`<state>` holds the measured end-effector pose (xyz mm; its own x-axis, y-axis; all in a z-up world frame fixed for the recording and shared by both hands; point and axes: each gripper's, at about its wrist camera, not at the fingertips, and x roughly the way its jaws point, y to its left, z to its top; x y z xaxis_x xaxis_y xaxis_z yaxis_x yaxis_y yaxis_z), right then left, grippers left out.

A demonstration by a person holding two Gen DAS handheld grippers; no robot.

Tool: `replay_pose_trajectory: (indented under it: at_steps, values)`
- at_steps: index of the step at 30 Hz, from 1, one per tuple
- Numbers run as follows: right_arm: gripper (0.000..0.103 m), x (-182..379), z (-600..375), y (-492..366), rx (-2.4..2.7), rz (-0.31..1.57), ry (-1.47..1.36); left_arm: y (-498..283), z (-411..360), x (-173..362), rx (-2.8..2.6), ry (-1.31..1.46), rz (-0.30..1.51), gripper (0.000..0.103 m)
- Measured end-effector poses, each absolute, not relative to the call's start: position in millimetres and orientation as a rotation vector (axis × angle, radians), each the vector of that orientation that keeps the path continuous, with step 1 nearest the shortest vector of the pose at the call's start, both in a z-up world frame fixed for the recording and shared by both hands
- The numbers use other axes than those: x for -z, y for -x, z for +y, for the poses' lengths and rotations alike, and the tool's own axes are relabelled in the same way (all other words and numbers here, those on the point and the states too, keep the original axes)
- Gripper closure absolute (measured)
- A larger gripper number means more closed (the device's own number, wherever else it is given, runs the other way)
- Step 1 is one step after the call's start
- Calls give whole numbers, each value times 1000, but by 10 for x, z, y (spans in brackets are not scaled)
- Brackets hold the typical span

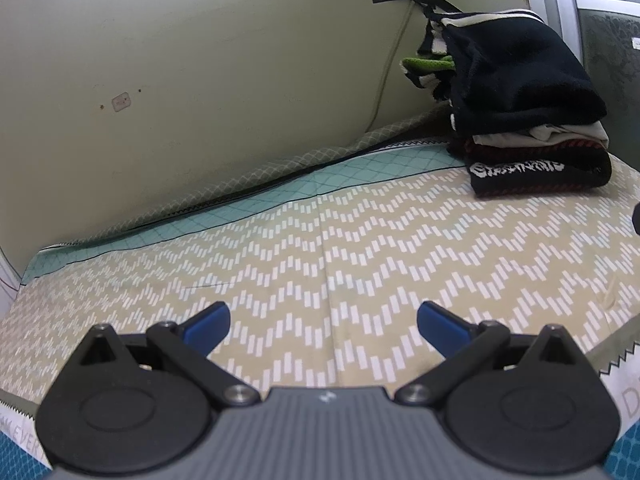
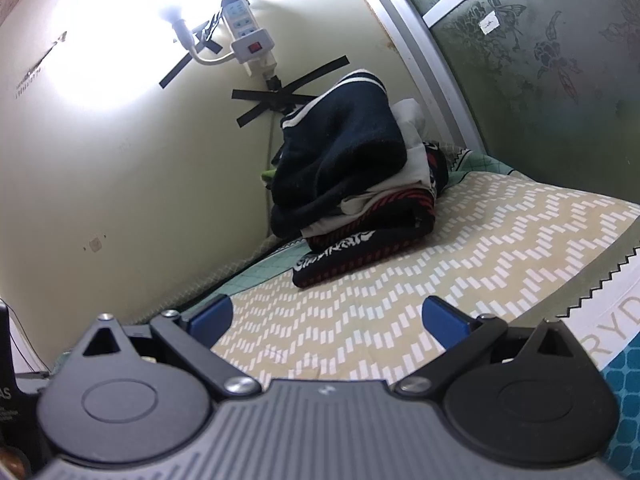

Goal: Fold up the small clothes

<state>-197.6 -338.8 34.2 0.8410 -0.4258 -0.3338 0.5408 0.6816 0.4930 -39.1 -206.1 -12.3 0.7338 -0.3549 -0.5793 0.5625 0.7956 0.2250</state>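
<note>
A stack of folded clothes [image 1: 532, 136] [image 2: 356, 200] stands at the far end of the bed against the wall: a black garment with white trim on top, pale and red-black pieces under it, a black item with white lettering at the bottom. My left gripper [image 1: 323, 322] hovers open over the zigzag bedsheet [image 1: 360, 248], well short of the stack, with nothing between its blue fingertips. My right gripper [image 2: 327, 318] is open too and holds nothing, with the stack ahead of it, slightly left of centre.
The cream wall [image 1: 200, 80] runs along the bed's far side. A power strip [image 2: 250, 36] taped with black strips and a lit lamp [image 2: 172, 16] hang on it above the stack. A patterned green panel [image 2: 540, 72] closes the right side. The bedsheet's [image 2: 460, 256] border lies at right.
</note>
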Motion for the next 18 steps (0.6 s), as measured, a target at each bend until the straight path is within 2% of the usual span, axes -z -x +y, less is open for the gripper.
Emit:
replay_pose_trajectory:
  at_steps: [18]
  values:
    - [6,-345,-3374,1991,527,185,-623,396,-2059,112,502,-408,551,0]
